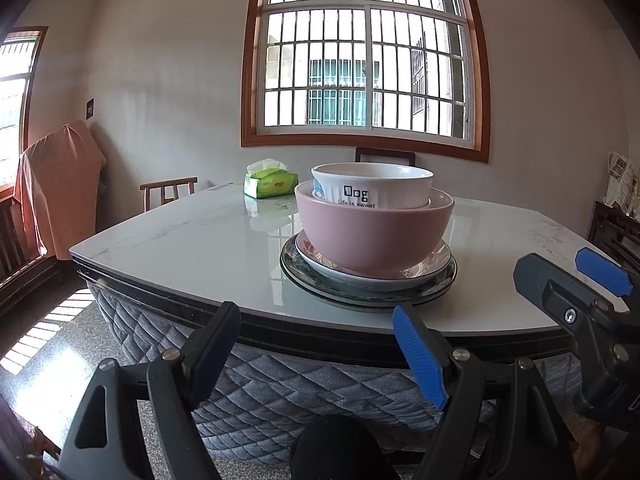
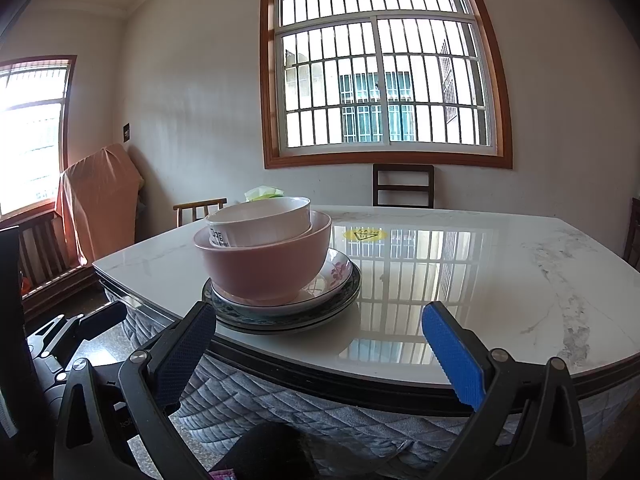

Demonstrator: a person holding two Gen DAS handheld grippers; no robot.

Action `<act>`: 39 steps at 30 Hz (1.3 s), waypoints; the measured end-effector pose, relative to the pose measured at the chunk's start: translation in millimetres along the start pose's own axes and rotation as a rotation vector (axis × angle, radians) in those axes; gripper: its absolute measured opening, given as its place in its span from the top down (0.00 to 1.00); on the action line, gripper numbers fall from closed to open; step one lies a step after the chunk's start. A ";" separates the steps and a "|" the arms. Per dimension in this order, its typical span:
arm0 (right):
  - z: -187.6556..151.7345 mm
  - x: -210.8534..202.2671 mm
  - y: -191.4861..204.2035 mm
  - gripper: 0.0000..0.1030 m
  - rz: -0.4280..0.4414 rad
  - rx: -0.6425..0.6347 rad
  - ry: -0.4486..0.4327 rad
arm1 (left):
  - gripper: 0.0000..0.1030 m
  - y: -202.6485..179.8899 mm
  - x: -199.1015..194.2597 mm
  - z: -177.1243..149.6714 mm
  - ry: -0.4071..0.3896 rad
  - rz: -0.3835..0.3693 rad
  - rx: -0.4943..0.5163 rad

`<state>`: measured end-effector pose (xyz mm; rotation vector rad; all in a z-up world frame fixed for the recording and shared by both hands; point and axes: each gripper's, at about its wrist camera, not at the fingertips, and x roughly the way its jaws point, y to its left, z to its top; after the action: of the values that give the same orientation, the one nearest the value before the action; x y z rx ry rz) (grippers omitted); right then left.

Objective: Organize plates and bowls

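A white ceramic bowl printed with "Dog" (image 1: 374,188) sat nested inside a larger matte pink bowl (image 1: 374,236), which stood on a white floral-patterned plate (image 1: 434,262), itself resting on a dark green-rimmed plate (image 1: 444,280). The whole stack stood near the front edge of the glossy white marble-look table (image 1: 180,248).

The left gripper (image 1: 320,354) hung just off the table's near edge, below and in front of the stack, its black-and-blue fingers spread wide apart and holding nothing. The stack lay ahead of it, roughly in line with the gap between the fingers.

The right gripper (image 2: 320,354) likewise had its fingers parted and empty, held in front of the table edge; from its camera the pink bowl (image 2: 266,264) and plates lay ahead toward its left finger. A green tissue pack (image 1: 271,182) sat further back on the table, behind the stack.
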<state>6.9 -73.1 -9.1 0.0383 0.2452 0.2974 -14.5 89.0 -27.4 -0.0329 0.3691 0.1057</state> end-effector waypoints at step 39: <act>-1.7 1.2 -4.3 0.01 0.005 0.004 0.018 | 0.21 -3.9 6.0 -4.7 0.010 0.021 0.015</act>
<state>8.8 -76.9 -11.3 0.0402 0.2635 0.3028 -10.2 85.5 -34.0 -0.0149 0.3805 0.1240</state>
